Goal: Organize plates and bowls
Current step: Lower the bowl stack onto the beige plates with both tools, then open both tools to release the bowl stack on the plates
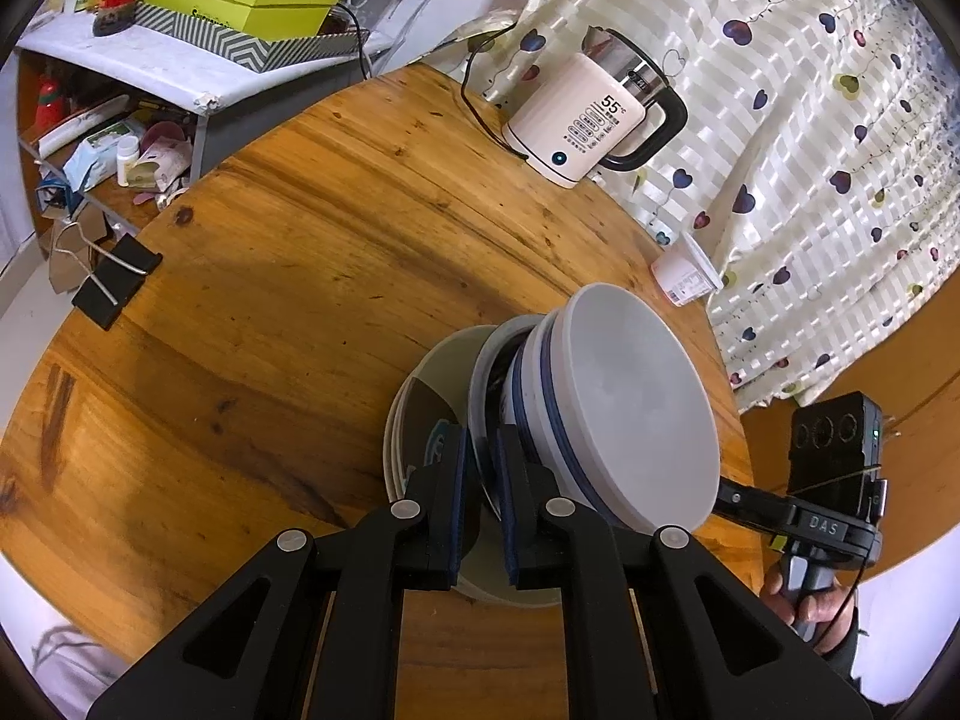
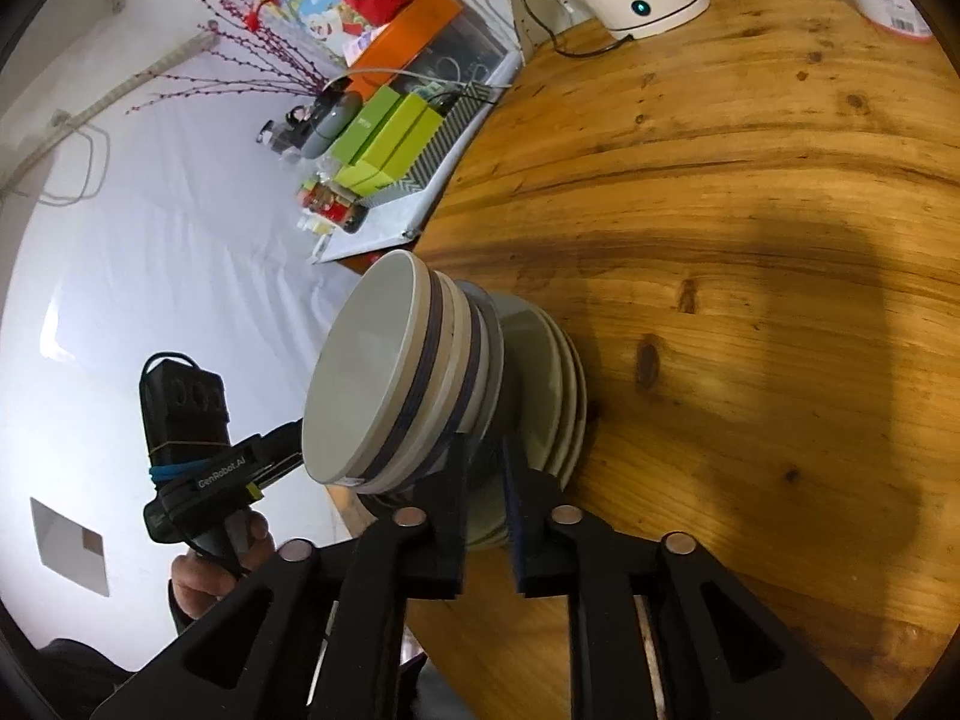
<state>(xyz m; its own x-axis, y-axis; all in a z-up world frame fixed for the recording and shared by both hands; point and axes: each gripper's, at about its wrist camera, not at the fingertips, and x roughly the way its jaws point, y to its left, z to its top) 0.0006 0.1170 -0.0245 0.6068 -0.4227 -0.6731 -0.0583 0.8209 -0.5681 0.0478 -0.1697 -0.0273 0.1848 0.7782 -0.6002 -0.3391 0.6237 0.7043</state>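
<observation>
Both grippers are clamped onto the same pile of dishes, one from each side. The pile sits on the round wooden table point(image 1: 270, 276) near its edge: a few plates point(image 1: 414, 402) at the bottom, and two or three white bowls with blue bands point(image 1: 636, 402) nested on top of them.

The left gripper point(image 1: 481, 498) has its jaws nearly closed, with only a narrow gap, and the thin rim of the lowest bowl runs right through that gap. One blue-padded finger sits on the plate side of the rim and the other on the bowl side, so it's pinching that rim. The upper bowls bulge out just right of the jaws in this view.

The right gripper point(image 2: 485, 516) looks the same from the opposite side: jaws close together, with the edge of the plates point(image 2: 564, 396) and the base of the bowl stack point(image 2: 384, 384) between the fingers. I can't tell exactly which rim the pads are squeezing, but they're closed on the pile.

Each camera catches the other handle and the hand point(image 2: 210, 564) holding it, out past the bowls.

Well ahead of the left jaws there's a white electric kettle point(image 1: 591, 120) showing 55 on its display, a small white cup point(image 1: 687, 270) by the heart-print curtain point(image 1: 810, 150), and a big binder clip point(image 1: 114, 279) on the far table edge to the left.
</observation>
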